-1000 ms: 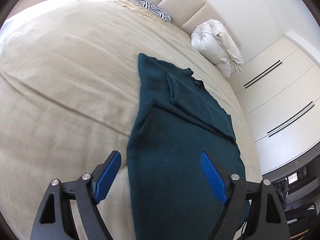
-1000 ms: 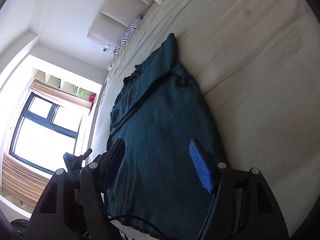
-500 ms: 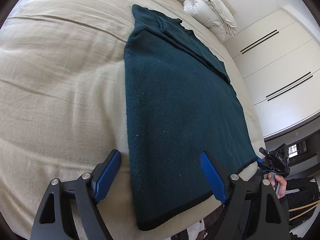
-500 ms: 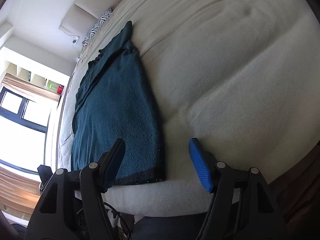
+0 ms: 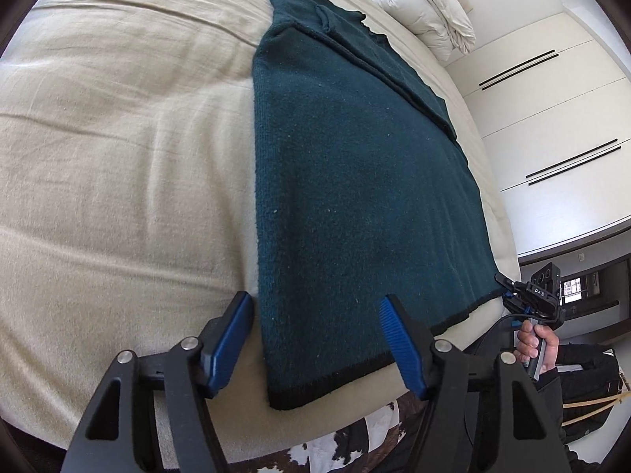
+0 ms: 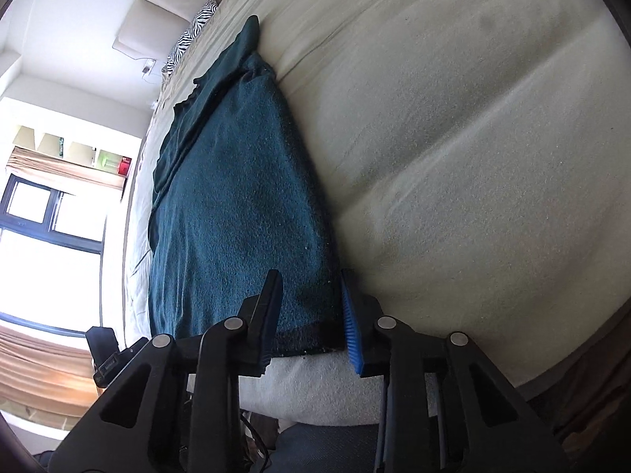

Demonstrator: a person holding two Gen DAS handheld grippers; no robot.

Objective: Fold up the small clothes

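A dark teal knitted sweater [image 5: 355, 181] lies flat on the beige bed [image 5: 118, 157], sleeves folded in, black hem nearest me. My left gripper [image 5: 315, 343] hovers at the hem's left corner with that corner between its closing jaws; the pads are clear of the cloth. In the right wrist view the sweater [image 6: 236, 216] runs away from my right gripper [image 6: 309, 315]. Its jaws are closing around the hem's right corner, with the blue pad beside the side edge and the fabric still flat. A hand [image 5: 536, 343] holds that gripper in the left wrist view.
A rolled white duvet [image 5: 426, 8] sits at the head of the bed, near a zebra pillow [image 6: 193, 31]. White wardrobe doors [image 5: 552, 118] stand past the bed's far side. A window [image 6: 39, 236] is on the other side. A cowhide-patterned rug [image 5: 355, 445] shows below the bed edge.
Both grippers drew back from over the sweater's body to its near hem. The right jaws narrowed a lot around the right corner; the left jaws narrowed slightly.
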